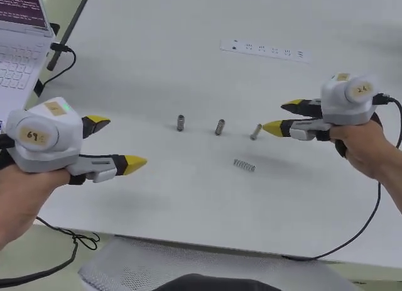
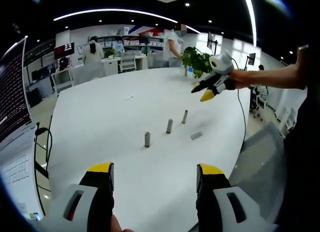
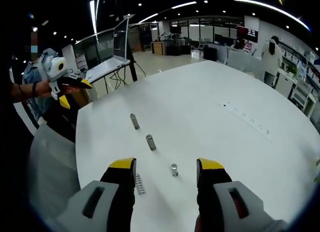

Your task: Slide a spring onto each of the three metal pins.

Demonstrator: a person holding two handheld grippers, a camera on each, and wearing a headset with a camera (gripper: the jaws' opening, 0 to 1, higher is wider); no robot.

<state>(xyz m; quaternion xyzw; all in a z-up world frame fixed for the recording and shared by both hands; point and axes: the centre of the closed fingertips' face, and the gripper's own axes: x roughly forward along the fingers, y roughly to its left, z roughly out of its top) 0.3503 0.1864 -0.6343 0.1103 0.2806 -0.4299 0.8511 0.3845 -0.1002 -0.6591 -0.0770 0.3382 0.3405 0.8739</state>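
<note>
One spring (image 1: 244, 166) left to fit.
Right gripper (image 1: 282, 117), wide open and empty, hovers near bare pin (image 1: 255, 132); spring lies flat beside it, likely the next pick. Left gripper (image 1: 116, 142), also open and empty, held clear. Middle pin (image 1: 220, 127) and end pin (image 1: 180, 122) look sprung.

A: Fig. 1. Worktop (image 1: 157, 52), finish?
B: White, smooth and matt, with a faint sheen toward the far side.
A: Metal parts?
B: Loose spring (image 1: 244, 166): bare grey metal wire with ridged coils. Left pin (image 1: 180, 122) and middle pin (image 1: 219, 127): the same coiled metal surface. Right pin (image 1: 255, 132): smooth metal with a dull shine.
A: Left hand-held gripper (image 1: 120, 142) and right hand-held gripper (image 1: 276, 117)?
B: Pale grey matt plastic shells. The jaws are black plastic tipped in smooth yellow. Each shell carries a paper-like label.
A: Remainder?
B: Power strip (image 1: 267, 50): smooth white plastic. Cable (image 1: 379, 190): black rubbery sheath. Chair (image 1: 144, 269): grey woven mesh.
</note>
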